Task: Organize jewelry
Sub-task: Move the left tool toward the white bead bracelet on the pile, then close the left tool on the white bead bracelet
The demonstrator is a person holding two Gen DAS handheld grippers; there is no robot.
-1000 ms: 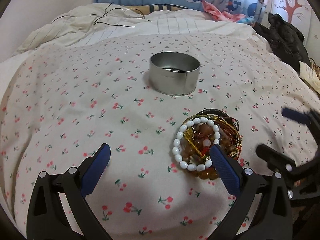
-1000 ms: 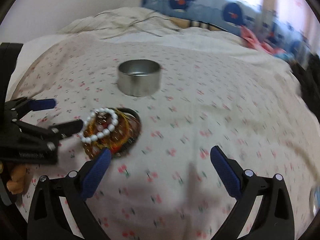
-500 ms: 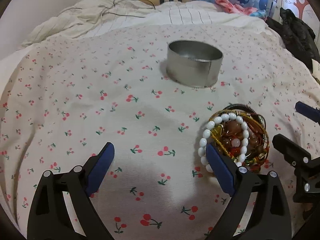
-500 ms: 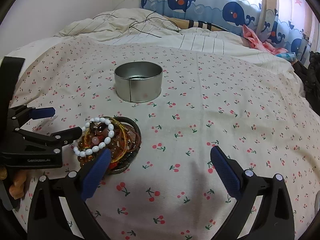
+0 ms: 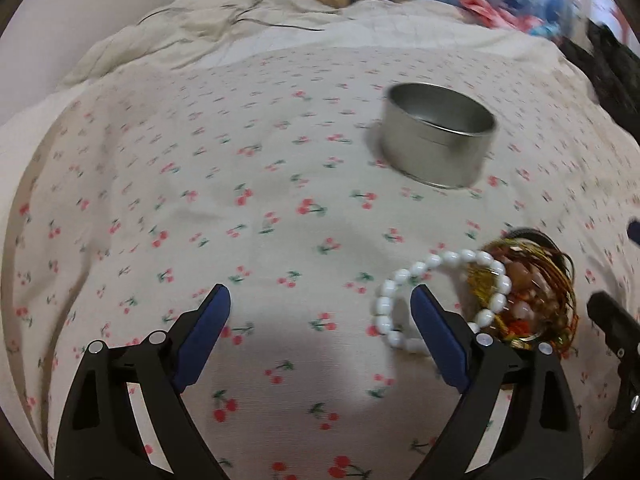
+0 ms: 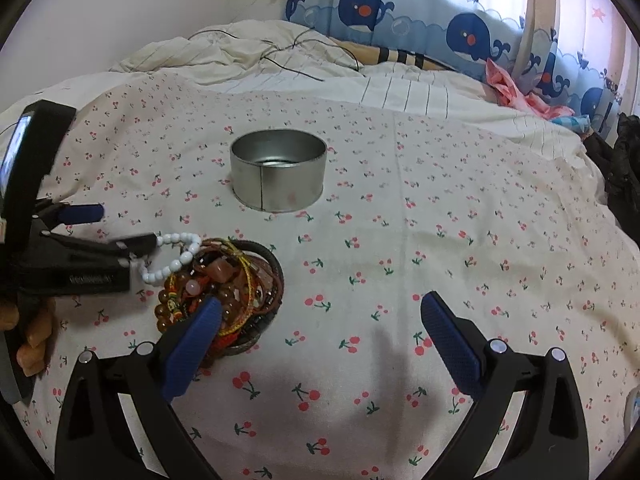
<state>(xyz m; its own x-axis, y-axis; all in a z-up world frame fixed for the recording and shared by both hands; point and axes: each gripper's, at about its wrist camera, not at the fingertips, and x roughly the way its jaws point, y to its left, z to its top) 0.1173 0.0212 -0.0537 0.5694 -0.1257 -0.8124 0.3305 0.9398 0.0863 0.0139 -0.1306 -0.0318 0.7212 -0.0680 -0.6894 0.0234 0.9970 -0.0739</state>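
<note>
A: On the cherry-print sheet (image 6: 460,208), which thing serves as the reference?

B: The tin (image 6: 279,176): a round, open metal tin standing upright near the middle of the sheet; in the right wrist view only its bare bottom shows inside.

A: Where does the jewelry lie relative to the tin?

B: Nearer the cameras than the tin and well apart from it. The pile (image 6: 232,292) holds amber and brown bead strands, gold and red cords and dark bands. A white bracelet (image 5: 436,300) rests partly on the pile's side away from the tin's right, its loop spilling onto the sheet.

A: State of the left gripper (image 5: 320,316)?

B: Wide open, its jaws having just been closing a little. One blue pad stands inside the white bracelet's loop; the other is over bare sheet, farther from the pile. The pads press on nothing. Whether the inner pad touches the beads cannot be told.

A: And the right gripper (image 6: 320,328)?

B: Also wide open and holding nothing. It sits on the near side of the tin; one pad overlaps the pile's near edge in the view, the other is over bare sheet.

A: Beyond the tin?

B: A rumpled quilt (image 6: 240,52) with a dark cable, then a whale-print curtain (image 6: 440,20).
</note>
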